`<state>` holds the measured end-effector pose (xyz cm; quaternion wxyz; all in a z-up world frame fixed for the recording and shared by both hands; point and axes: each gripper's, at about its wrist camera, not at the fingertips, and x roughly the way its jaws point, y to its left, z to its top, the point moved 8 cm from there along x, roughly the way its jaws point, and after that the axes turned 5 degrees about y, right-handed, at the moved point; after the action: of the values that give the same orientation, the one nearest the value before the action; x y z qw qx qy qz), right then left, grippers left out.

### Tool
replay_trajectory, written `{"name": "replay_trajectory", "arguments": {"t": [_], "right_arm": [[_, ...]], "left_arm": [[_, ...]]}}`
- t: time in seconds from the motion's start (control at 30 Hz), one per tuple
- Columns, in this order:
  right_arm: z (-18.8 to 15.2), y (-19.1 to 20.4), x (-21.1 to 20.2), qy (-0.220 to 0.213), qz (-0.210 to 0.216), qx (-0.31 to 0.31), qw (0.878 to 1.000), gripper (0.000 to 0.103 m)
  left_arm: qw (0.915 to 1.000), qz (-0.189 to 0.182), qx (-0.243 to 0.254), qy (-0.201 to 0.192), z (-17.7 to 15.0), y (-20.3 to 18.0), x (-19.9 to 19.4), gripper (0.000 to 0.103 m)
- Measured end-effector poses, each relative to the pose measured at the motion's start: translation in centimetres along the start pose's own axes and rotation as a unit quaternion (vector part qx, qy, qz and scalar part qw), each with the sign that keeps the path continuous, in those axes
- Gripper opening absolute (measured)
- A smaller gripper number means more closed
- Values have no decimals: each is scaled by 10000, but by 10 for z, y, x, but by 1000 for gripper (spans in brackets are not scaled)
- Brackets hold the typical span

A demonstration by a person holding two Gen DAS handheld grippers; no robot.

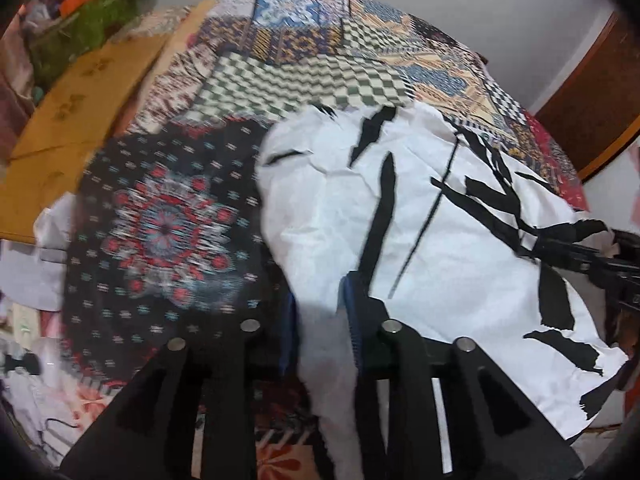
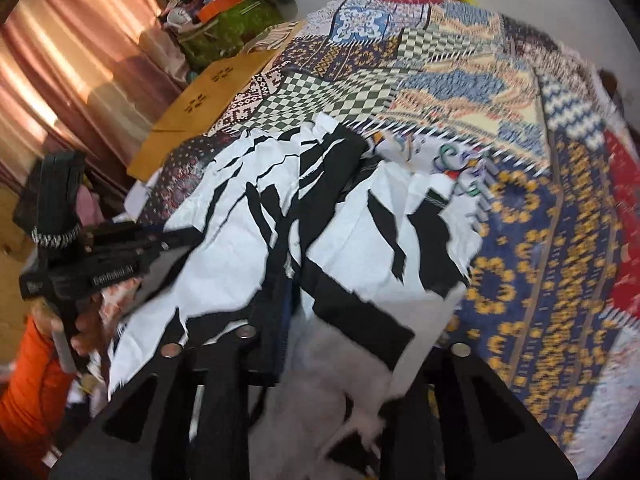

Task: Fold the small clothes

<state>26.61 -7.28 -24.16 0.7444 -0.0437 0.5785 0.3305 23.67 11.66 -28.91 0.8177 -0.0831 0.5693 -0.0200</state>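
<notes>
A white garment with black brush-stroke marks lies crumpled on a patchwork bedspread. My left gripper stands over its left edge. A fold of the white cloth runs between the blue pads, with a gap on either side. That same gripper shows in the right wrist view as a black tool at the garment's left edge. My right gripper is at the garment's near right corner; the cloth covers its right finger and lies loose between the jaws. Its tip shows in the left wrist view.
A second white piece with coloured print pokes out beyond the garment. A brown cardboard sheet and a green bag of clutter sit far left. More clothes lie lower left. An orange sleeve and pink curtain are at left.
</notes>
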Motion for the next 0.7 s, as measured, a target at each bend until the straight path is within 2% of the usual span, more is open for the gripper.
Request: {"name": "replay_trajectory", "arguments": {"t": [0.03, 0.1, 0.2, 0.3, 0.37, 0.43, 0.53, 0.63, 0.7], "right_arm": [[-1, -1, -7, -55, -136, -69, 9999, 23], [3, 0, -24, -258, -362, -194, 9988, 23], [7, 8, -53, -675, -630, -440, 9948, 29], [13, 28, -73, -1045, -620, -741, 9898, 39], [12, 45, -76, -1164, -482, -932, 9876, 41], [10, 63, -68, -1107, -319, -1140, 9868, 41], [-4, 76, -40, -802, -189, -1319, 9878, 41], [-22, 72, -2, -269, -247, -1356, 9901, 41], [-32, 62, 19, 50, -300, -1301, 9910, 41]], "left_arm": [[10000, 59, 9, -71, 2, 1, -7, 29], [9995, 127, -7, -281, 7, 3, -23, 43], [9975, 237, 97, -664, 12, -2, -52, 55], [9959, 200, 237, -845, 6, -13, -72, 62], [9957, 144, 304, -859, 2, -21, -76, 63], [9969, 61, 341, -702, -5, -32, -73, 64], [9978, -48, 362, -560, -16, -41, -62, 69], [9990, -31, 359, -280, -31, -44, -41, 69], [9989, 129, 451, -99, -40, -43, -25, 69]]}}
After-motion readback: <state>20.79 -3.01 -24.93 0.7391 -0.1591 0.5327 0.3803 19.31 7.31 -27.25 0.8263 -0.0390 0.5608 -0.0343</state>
